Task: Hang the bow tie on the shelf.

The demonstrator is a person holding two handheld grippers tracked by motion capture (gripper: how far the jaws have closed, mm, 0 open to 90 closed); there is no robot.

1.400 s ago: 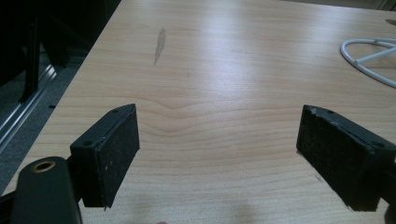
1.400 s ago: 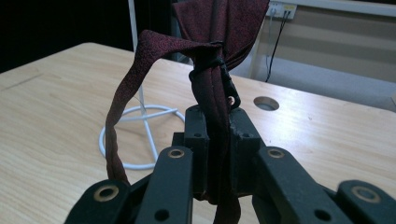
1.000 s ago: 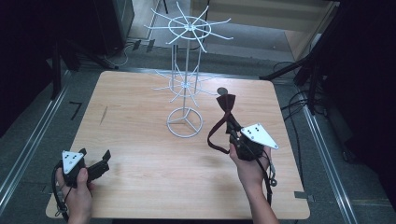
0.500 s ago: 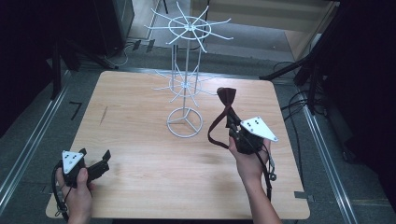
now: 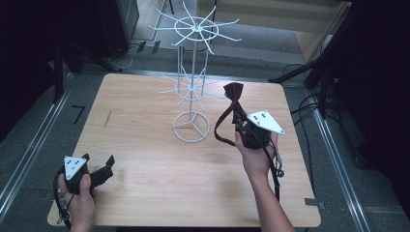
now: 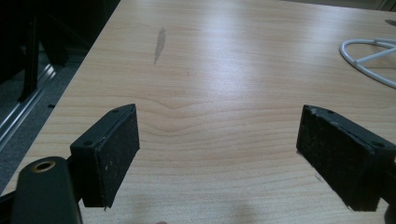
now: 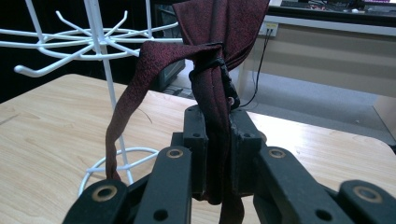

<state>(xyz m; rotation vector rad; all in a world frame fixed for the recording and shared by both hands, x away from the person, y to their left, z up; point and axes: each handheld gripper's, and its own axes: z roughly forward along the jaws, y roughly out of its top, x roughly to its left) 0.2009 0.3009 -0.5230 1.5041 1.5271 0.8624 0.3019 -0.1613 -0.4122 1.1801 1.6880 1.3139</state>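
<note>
Right gripper [image 5: 241, 122] clenched a dark red bow tie [image 7: 219, 51] raised beside the white wire rack [image 5: 193, 82]; left gripper [image 5: 100, 167] rested spread wide near the table's [image 5: 145, 193] corner. Hanging looked underway: next, loop the strap over a prong.

The left tongs [image 6: 219, 158] hung with jaws wide apart over the wooden table [image 6: 224, 70], a white wire base [image 6: 369, 58] at far right.

One white wire hook stand [image 5: 192, 87] with two tiers of hooks, one dark red bow tie [image 5: 231, 108], two handheld grippers, one wooden bench [image 5: 145, 193].
</note>
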